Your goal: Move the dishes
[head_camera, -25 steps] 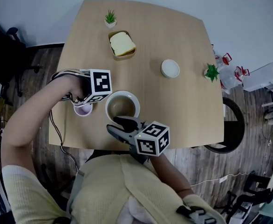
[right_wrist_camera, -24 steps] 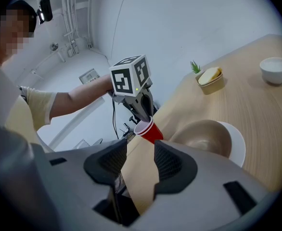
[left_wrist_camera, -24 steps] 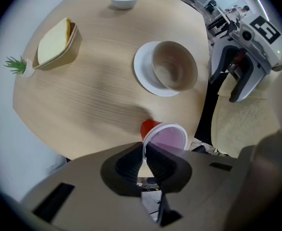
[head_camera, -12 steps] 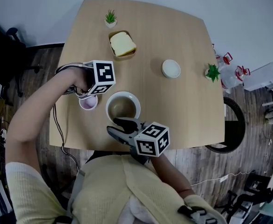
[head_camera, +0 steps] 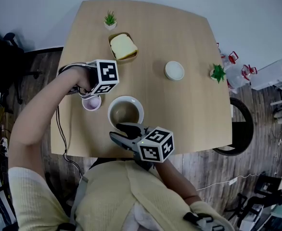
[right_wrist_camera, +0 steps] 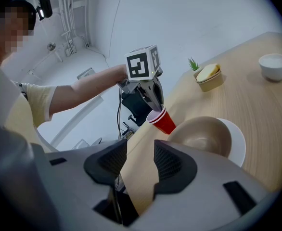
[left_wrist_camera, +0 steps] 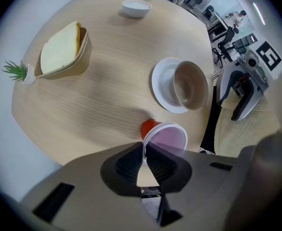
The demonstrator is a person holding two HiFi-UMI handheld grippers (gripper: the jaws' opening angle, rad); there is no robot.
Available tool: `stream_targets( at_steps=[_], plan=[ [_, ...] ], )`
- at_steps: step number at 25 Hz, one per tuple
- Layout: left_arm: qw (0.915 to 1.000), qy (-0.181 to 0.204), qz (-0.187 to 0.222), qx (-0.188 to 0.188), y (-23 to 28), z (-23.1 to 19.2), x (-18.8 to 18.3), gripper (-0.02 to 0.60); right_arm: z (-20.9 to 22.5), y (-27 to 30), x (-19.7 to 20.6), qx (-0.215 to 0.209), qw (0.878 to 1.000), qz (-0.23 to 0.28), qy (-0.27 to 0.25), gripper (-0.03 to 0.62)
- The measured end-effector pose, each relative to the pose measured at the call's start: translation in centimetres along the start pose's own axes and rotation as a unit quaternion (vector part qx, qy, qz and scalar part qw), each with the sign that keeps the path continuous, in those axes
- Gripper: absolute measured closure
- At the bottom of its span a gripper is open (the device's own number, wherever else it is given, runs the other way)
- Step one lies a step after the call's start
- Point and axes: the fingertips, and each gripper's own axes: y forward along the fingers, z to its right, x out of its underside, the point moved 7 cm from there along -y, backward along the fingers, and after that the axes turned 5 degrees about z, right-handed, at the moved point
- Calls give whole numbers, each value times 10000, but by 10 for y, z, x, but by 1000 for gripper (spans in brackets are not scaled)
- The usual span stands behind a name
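Note:
A red cup with a pale inside hangs tilted at the table's left side, just left of the bowl. My left gripper is shut on its rim, and the left gripper view shows the rim of the cup pinched between the pads. A beige bowl sits on a white plate near the front edge. My right gripper hovers open at the front edge, pointing at the bowl, with nothing between its fingers.
Toward the back of the wooden table stands a tan container with a slice of bread. A small white bowl sits at the right. Small potted plants stand at the back and the right edge.
My left gripper has carried the red cup a little away from the front edge and slightly toward the bowl. The right gripper has stayed where it was.

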Motion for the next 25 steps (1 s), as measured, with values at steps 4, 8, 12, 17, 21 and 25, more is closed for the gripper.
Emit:
stream_targets(
  at_steps=[4, 8, 12, 17, 21, 25],
  plan=[
    [10000, 61, 64, -6, -3, -5, -3, 548, 2, -1, 1, 54, 10000, 33, 47, 419],
    [9998, 138, 143, 93, -4, -6, -4, 546, 3, -2, 1, 93, 9999, 64, 80, 419],
    [9993, 195, 264, 171, -6, -8, -5, 495, 4, -4, 1, 116, 9999, 75, 91, 419],
    [9986, 294, 436, 53, -10, -11, -4, 462, 5, -5, 1, 129, 9998, 78, 104, 419],
    [9961, 459, 746, -125, -15, -13, -4, 423, 5, -3, 1, 125, 9999, 59, 102, 421],
    [9908, 484, 1249, -202, -26, -11, -6, 417, 5, -3, 2, 117, 9999, 29, 95, 421]
  ],
)
